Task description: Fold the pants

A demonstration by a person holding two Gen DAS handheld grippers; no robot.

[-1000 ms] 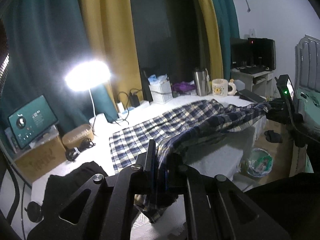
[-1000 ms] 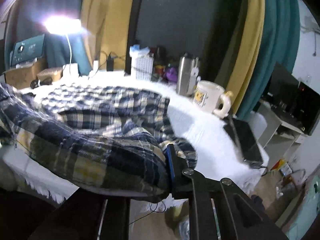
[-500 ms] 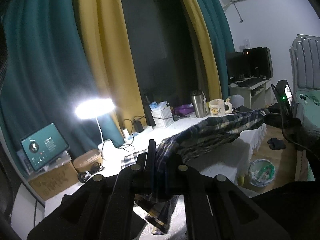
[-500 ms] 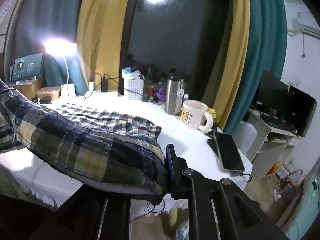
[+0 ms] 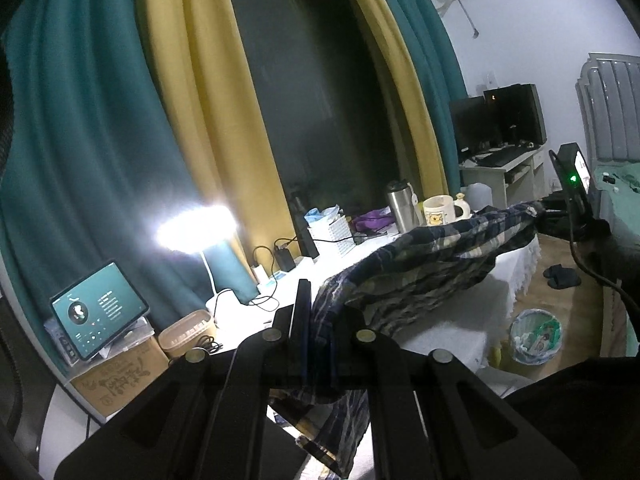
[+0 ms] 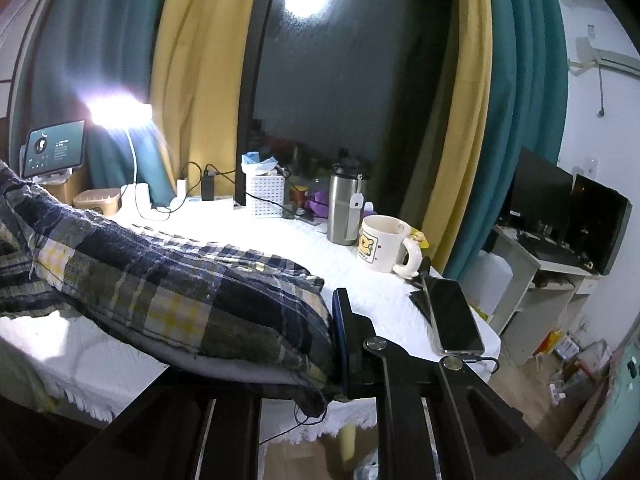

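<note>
Plaid pants [image 5: 432,264], soft and rumpled, sag between our left hand-held gripper [image 5: 318,320] and right hand-held gripper [image 6: 326,332], both clamped tight on cloth above the white-covered worktop [image 6: 248,236].

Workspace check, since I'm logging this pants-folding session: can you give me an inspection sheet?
Surface: white cloth-covered table, brightly lit by a lamp.
Job's things: plaid pants, one edge lifted off the table, the rest lying on it.
Clutter: mug, steel tumbler, phone, white basket, tablet.
Grippers: left gripper and right gripper each shut on the pants' edge.
Cables: charger leads at the table's back; a cable plugged into the phone.
Surroundings: teal and yellow curtains, monitors on a side desk, bin on the floor.
</note>
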